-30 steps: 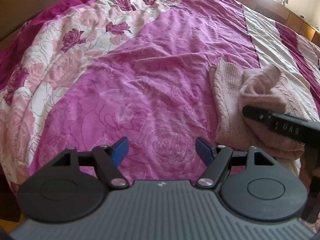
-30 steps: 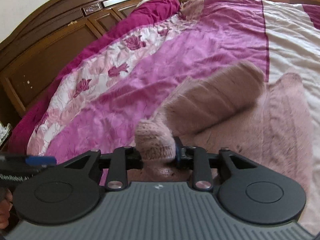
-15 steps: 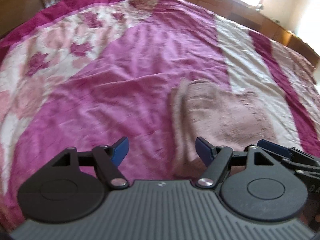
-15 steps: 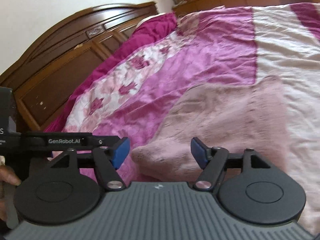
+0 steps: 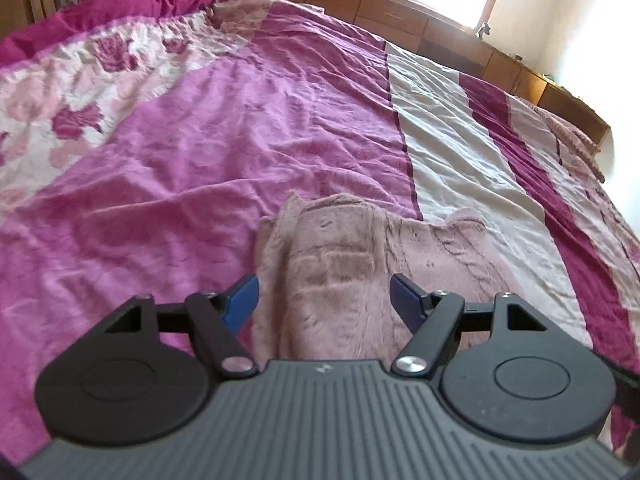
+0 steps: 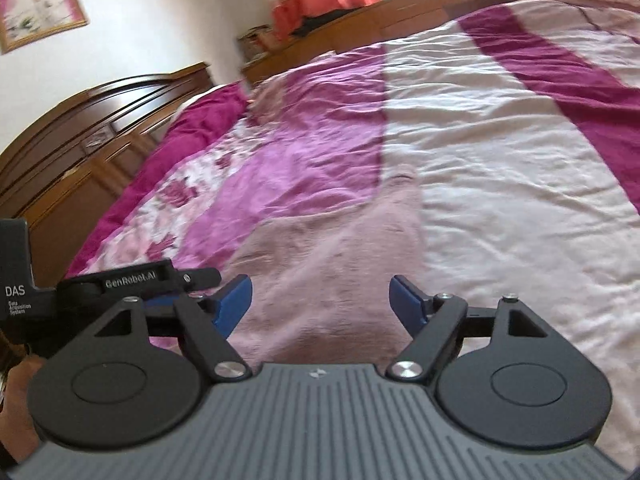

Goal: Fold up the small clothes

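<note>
A small pale pink knitted garment [image 5: 360, 264] lies folded flat on the bedspread, straddling the purple and white stripes; the right wrist view shows the same garment [image 6: 332, 272]. My left gripper [image 5: 324, 300] hovers over its near end, open, with the knit below the blue pads and not pinched. My right gripper [image 6: 320, 298] also hangs over the garment's near edge; its jaws are opening and nothing is pressed between them. The left gripper's body [image 6: 140, 276] shows at the left of the right wrist view, with a hand [image 6: 16, 384] behind it.
The bed is covered by a quilt [image 5: 200, 152] in purple, white and dark magenta stripes with a rose print at the left. A wooden headboard [image 6: 92, 128] stands at the far left. Low wooden cabinets [image 5: 440, 36] run along the far side under a bright window.
The right gripper has let go of the pink garment's sleeve end, which now lies flat. Both views have swung rightward. The left gripper now sits over the garment, still open.
</note>
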`<state>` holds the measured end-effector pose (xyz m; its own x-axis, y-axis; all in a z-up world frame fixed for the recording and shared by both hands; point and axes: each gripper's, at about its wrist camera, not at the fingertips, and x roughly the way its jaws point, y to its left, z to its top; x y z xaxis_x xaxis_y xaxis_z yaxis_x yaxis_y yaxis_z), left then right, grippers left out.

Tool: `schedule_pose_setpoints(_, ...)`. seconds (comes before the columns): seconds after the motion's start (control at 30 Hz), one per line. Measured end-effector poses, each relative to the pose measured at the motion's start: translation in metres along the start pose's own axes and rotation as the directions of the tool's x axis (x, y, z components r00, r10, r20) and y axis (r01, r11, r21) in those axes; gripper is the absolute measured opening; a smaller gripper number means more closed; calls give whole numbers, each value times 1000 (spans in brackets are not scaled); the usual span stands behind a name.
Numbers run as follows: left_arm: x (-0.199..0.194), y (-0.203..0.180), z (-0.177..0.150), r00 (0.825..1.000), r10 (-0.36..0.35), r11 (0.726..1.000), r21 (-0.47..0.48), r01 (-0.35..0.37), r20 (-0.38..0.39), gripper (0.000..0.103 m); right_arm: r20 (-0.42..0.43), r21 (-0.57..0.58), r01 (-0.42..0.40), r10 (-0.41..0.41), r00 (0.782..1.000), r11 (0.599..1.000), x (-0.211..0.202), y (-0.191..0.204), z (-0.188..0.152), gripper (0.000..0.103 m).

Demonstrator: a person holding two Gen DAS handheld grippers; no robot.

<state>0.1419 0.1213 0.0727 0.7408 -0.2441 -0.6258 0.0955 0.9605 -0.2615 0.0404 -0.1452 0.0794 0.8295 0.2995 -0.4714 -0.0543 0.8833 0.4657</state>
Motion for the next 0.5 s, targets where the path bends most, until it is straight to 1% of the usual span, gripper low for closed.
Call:
schedule_pose_setpoints(0.03, 6, 1, 1, 1000, -7, 1000, -8, 7, -5, 73, -3, 10, 6, -6, 1000, 1000, 2, -3, -1, 82)
schedule_pose_setpoints(0.17, 25, 5, 2, 999, -34, 999, -26, 33, -30, 67, -28, 42, 20, -19, 999, 999, 10, -13, -8, 82)
schedule_pose_setpoints(0.23, 34, 7, 0, 997, -57, 998, -39, 55, -48, 59, -41, 49, 22, -20, 999, 999, 16, -14, -12, 82)
schedule_pose_setpoints(0.27, 38, 8, -1, 996, -64, 997, -45, 61, -62, 53, -47, 53, 21, -19, 999, 998, 18, -15, -14, 82)
schedule_pose_setpoints(0.3, 42, 8, -2, 995, -65, 997, -47, 61, -74, 47, -55, 58, 20, -17, 998, 998, 20, -16, -16, 82)
schedule_pose_setpoints(0.33, 46, 9, -4, 994, -65, 997, -47, 61, -86, 45, -60, 60, 22, -18, 998, 998, 23, -16, -18, 82)
schedule_pose_setpoints(0.37, 49, 10, -6, 993, -70, 997, -50, 66, -92, 40, -60, 58, 24, -21, 998, 998, 24, -16, -20, 83)
schedule_pose_setpoints(0.4, 50, 12, -7, 993, -83, 995, -58, 78, -88, 28, -62, 54, 25, -21, 998, 998, 26, -16, -21, 84)
schedule_pose_setpoints(0.47, 49, 11, -6, 993, -96, 994, -53, 93, -72, 20, -66, 42, 23, -20, 998, 999, 28, -15, -23, 86)
schedule_pose_setpoints(0.5, 46, 10, -5, 994, -91, 995, -39, 88, -64, 19, -65, 37, 24, -21, 998, 999, 28, -14, -24, 86)
